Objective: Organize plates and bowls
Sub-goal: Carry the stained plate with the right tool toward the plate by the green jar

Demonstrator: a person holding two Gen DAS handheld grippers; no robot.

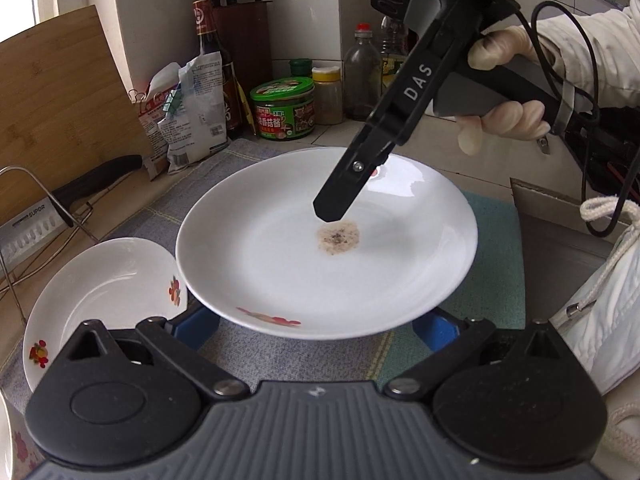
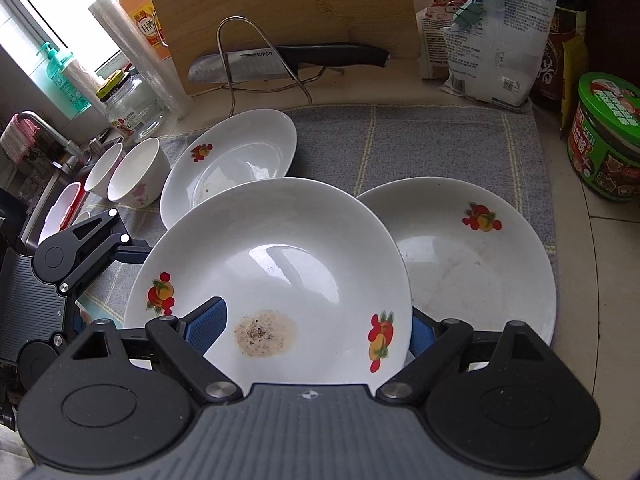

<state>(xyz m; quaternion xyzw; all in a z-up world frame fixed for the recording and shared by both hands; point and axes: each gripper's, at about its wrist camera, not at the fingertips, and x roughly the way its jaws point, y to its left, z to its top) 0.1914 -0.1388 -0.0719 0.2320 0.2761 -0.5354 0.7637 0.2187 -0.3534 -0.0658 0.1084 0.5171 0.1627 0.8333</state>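
Observation:
A white plate with fruit prints and a brown stain (image 1: 320, 256) (image 2: 276, 280) is held up above the grey mat. My right gripper (image 2: 316, 328) is shut on its edge, one blue pad (image 2: 208, 324) over the plate and the other below; it reaches in from the upper right in the left wrist view (image 1: 340, 200). My left gripper (image 1: 316, 324) is open, its blue fingers (image 1: 434, 326) spread under the plate's near rim. A second plate (image 2: 480, 256) lies on the mat beneath, a third (image 2: 236, 160) (image 1: 108, 292) to the left. Two white bowls (image 2: 132, 176) stand at far left.
A knife on a wire stand (image 2: 280, 64) and a wooden cutting board (image 2: 280, 8) are behind the plates. Bags (image 2: 492, 40), bottles and a green jar (image 2: 608, 136) line the back and right. A glass jar (image 2: 132, 104) and the sink edge are on the left.

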